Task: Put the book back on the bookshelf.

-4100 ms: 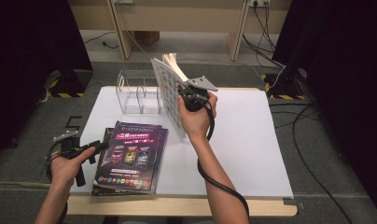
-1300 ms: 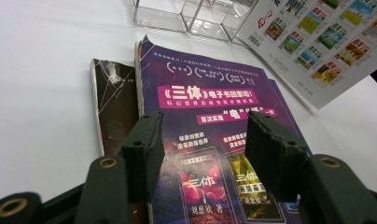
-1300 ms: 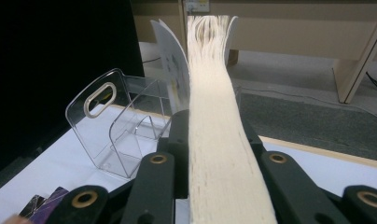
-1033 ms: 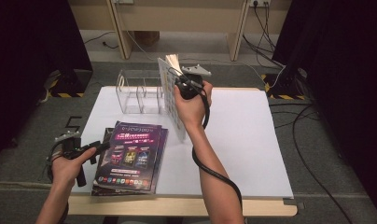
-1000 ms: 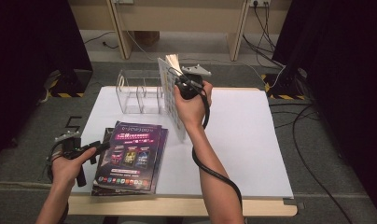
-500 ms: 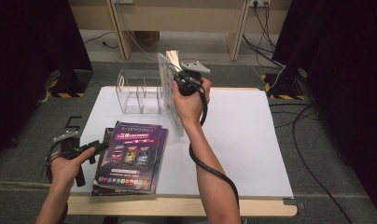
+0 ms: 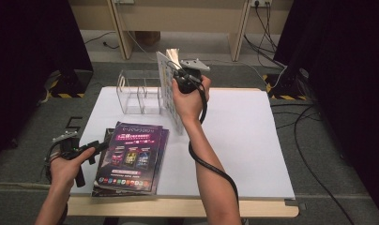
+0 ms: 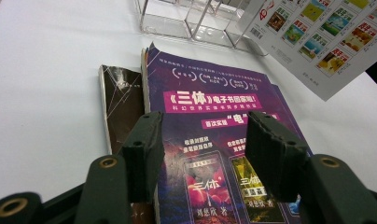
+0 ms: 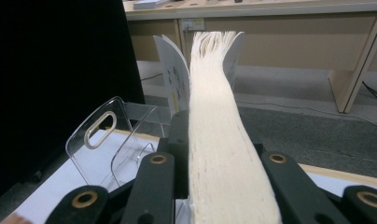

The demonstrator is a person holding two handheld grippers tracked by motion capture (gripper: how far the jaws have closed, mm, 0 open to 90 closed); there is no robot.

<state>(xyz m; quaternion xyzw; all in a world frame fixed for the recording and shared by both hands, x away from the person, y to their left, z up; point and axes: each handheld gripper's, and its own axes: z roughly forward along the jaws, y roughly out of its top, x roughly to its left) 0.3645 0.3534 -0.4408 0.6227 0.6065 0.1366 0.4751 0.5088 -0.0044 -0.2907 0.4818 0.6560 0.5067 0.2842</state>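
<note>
Raised slightly toward the clear acrylic rack [image 7: 140,93], the thick white-covered book [image 7: 170,89] stood clamped between the right gripper's [image 7: 182,78] fingers; the left gripper's [image 8: 203,149] fingers gaped wide over purple magazines [image 8: 214,140].

A stack of magazines [image 7: 131,158] was laid flat at the near left of the table [image 7: 253,140]. An acrylic rack [image 7: 138,92] was placed behind the stack, toward the far edge. A book [image 7: 171,96] was held upright just right of the rack.
</note>
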